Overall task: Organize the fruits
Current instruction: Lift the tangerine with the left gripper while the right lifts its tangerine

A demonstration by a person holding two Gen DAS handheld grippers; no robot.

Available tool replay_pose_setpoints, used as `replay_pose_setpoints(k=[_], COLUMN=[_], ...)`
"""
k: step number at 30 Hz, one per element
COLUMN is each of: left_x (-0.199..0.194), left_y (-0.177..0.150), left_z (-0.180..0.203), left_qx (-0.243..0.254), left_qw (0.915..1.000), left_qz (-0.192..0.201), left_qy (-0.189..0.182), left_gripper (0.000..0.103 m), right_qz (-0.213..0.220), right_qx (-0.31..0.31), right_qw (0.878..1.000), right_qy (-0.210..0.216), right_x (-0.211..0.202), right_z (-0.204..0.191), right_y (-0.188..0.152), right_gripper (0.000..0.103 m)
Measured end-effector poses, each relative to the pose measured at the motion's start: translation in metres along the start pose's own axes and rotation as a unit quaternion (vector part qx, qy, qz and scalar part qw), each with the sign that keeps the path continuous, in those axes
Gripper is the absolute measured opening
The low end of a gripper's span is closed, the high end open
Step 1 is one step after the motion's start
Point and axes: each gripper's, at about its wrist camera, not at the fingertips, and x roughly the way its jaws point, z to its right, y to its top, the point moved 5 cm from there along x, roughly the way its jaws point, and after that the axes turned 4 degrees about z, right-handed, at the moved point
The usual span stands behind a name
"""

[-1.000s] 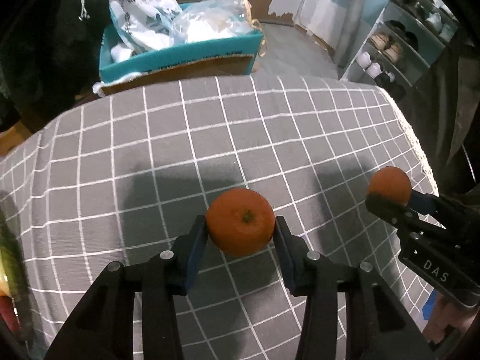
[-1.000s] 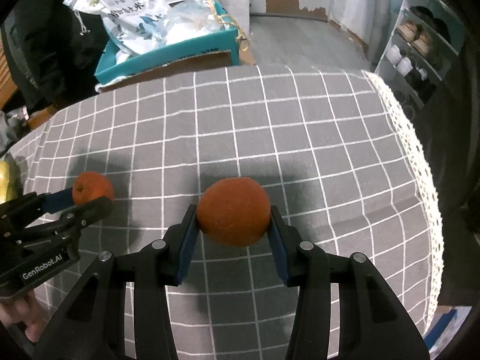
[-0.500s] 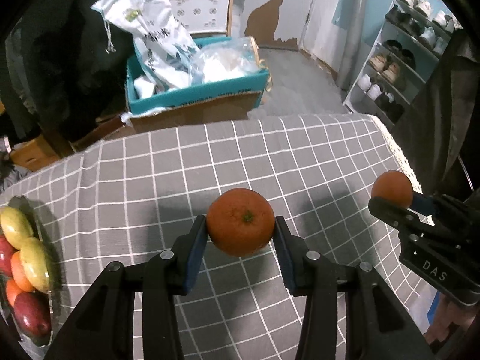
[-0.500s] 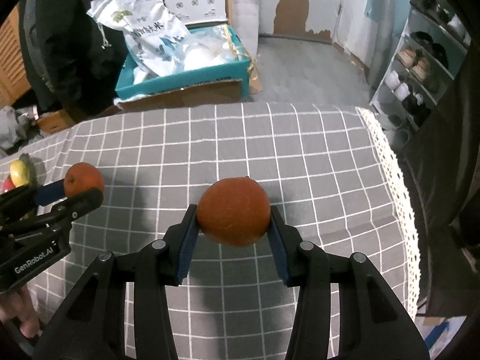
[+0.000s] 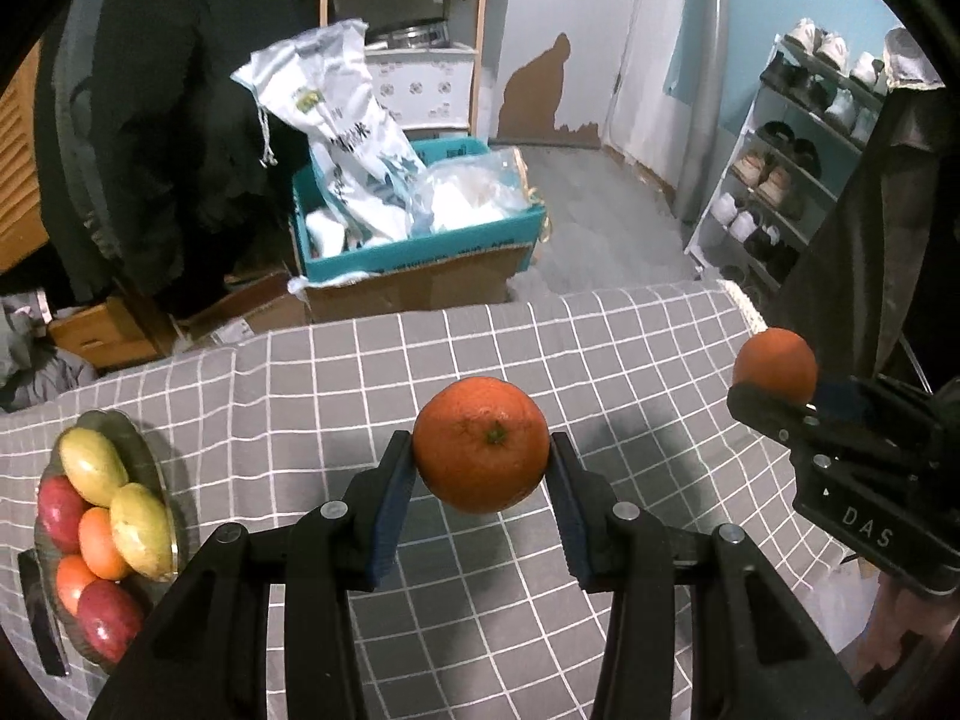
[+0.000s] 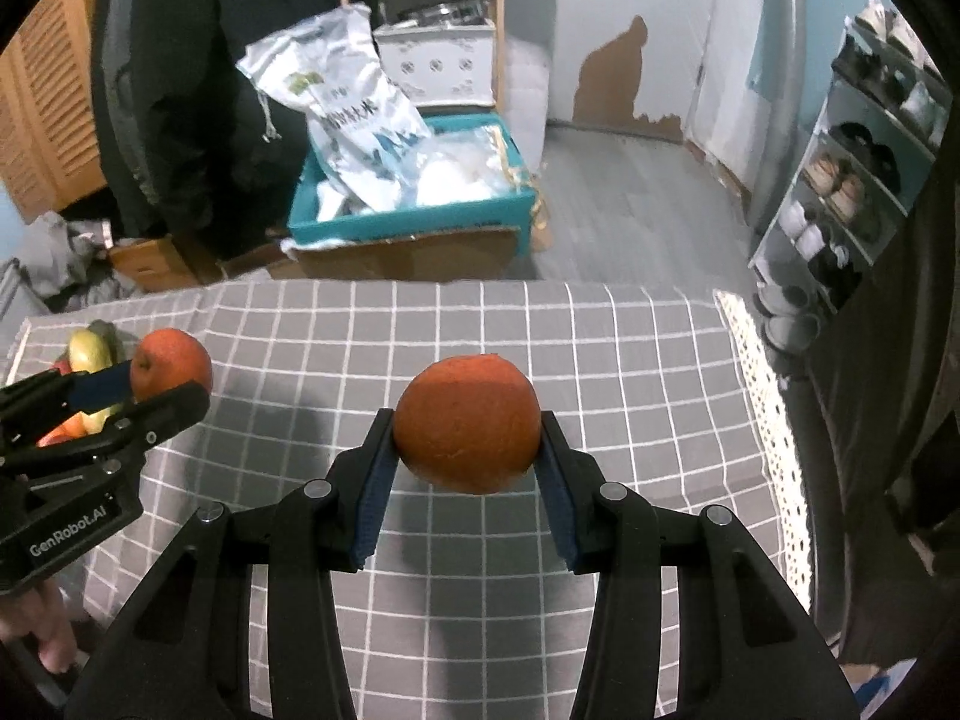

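Observation:
My left gripper (image 5: 482,459) is shut on an orange (image 5: 480,443), held in the air above the grey checked tablecloth (image 5: 420,360). My right gripper (image 6: 467,441) is shut on a second orange (image 6: 467,423), also lifted off the cloth. Each wrist view shows the other gripper from the side: the right one's orange (image 5: 774,365) at the right edge, the left one's orange (image 6: 171,361) at the left edge. A glass fruit bowl (image 5: 153,456) with mangoes, red apples and oranges sits at the table's left end, partly hidden behind the left gripper in the right wrist view.
Beyond the table's far edge stands a teal cardboard box (image 5: 414,252) stuffed with white bags. A shoe rack (image 5: 798,180) lines the right wall. A dark coat (image 5: 180,120) hangs at the back left. The cloth's lace edge (image 6: 774,420) marks the table's right side.
Both grippers have risen with their oranges, so the table looks farther below. The view has tilted up, and the fruit bowl has come into sight at the left.

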Motion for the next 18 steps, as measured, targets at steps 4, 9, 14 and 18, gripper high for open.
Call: replay_pose_setpoints(k=[4, 9, 14, 18], left_x=[-0.017, -0.036, -0.056, -0.068], left_y=[0.004, 0.007, 0.009, 0.011], left_z=[-0.005, -0.011, -0.022, -0.032], left_qx=[-0.001, 0.000, -0.004, -0.007], left_qw=[0.9999, 0.9996, 0.9990, 0.9983], left_qz=[0.014, 0.028, 0.042, 0.053], left_qy=[0.004, 0.009, 0.013, 0.022], left_gripper=[0.045, 0.045, 0.045, 0.045], right_qz=[0.017, 0.033, 0.046, 0.053], right_qx=[-0.008, -0.015, -0.029, -0.040], right_qw=[1.000, 0.999, 0.998, 0.997], right_qy=[0.006, 0.013, 0.023, 0.032], right_x=[-0.015, -0.028, -0.038, -0.043], right_z=[-0.009, -0.020, -0.035, -0.050], right_y=[0.008, 0.017, 0.025, 0.029], right_gripper=[0.044, 0.044, 0.044, 0.044])
